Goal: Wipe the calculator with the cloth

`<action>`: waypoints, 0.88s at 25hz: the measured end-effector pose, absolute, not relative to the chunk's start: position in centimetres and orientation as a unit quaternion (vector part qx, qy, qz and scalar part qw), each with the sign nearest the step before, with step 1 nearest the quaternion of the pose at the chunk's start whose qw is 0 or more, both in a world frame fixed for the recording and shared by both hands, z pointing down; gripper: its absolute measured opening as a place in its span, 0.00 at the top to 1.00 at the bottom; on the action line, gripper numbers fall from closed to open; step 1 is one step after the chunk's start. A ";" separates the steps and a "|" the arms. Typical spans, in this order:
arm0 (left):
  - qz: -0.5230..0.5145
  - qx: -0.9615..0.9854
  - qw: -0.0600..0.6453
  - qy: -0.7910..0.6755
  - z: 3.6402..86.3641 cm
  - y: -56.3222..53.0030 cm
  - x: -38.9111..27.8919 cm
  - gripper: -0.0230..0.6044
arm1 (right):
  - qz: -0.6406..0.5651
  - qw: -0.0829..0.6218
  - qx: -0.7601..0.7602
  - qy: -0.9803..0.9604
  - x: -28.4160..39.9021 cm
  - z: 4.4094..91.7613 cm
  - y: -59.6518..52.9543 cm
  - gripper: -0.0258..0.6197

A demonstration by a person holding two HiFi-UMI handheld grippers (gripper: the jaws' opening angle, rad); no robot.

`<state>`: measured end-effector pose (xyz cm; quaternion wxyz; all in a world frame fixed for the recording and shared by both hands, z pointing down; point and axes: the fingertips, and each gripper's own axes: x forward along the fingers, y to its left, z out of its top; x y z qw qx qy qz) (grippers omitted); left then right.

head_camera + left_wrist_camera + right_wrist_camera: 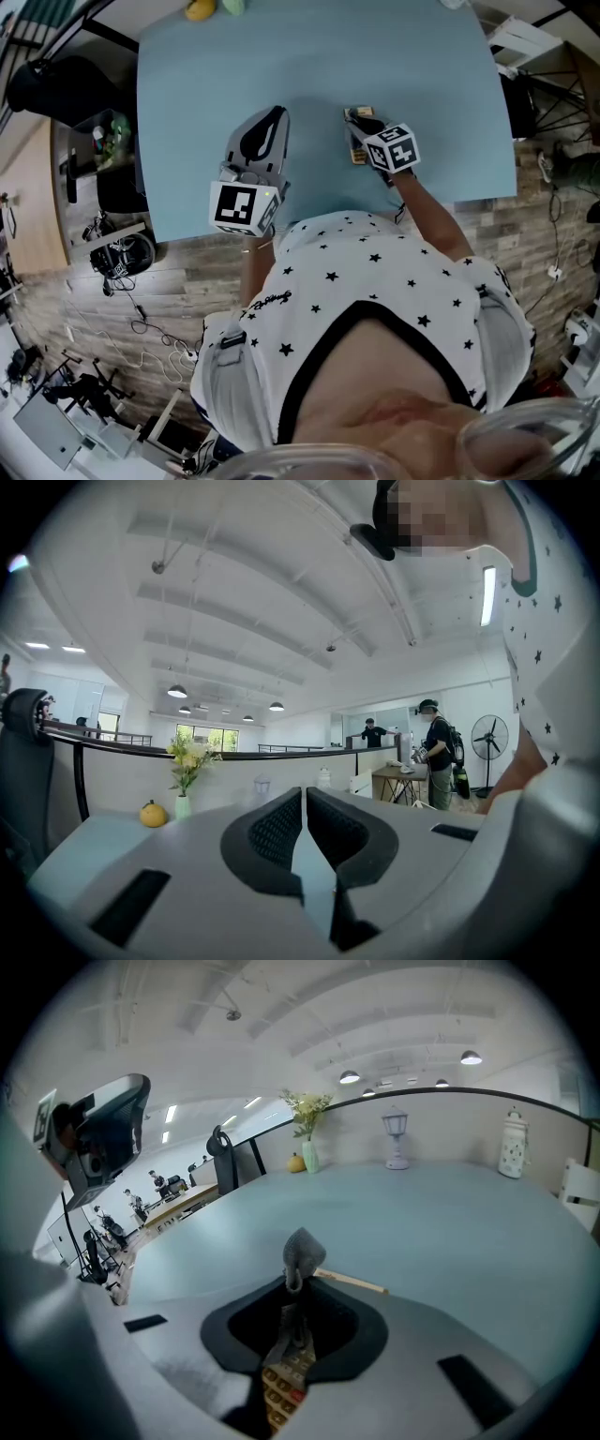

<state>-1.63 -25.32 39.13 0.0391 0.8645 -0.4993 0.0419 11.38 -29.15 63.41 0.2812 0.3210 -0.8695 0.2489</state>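
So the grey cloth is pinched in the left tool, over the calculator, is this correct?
Not quite: the right tool pinches the grey cloth over the calculator, as the right gripper view shows. The left tool is shut on nothing in the left gripper view.

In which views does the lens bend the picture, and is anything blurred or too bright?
Left gripper view: strong fisheye bend, dark corners, ceiling lamp glaring. Right gripper view: same bend, cloth sharp. Head view: table edges bow, the picture's bottom edge is blurred.
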 end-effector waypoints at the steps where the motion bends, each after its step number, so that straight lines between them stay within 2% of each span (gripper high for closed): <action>1: 0.042 0.865 0.039 -0.498 39.1 -25.3 -1.5 0.90 | 0.250 0.280 0.323 -0.868 11.7 63.4 -29.2 0.89; 15: 0.043 0.875 0.040 -0.480 39.1 -25.5 -0.1 0.90 | 0.267 0.268 0.396 -0.837 17.9 63.7 -30.6 0.89; 22: 0.044 0.877 0.040 -0.477 39.0 -25.4 0.1 0.90 | 0.261 0.274 0.404 -0.833 18.5 64.1 -30.5 0.89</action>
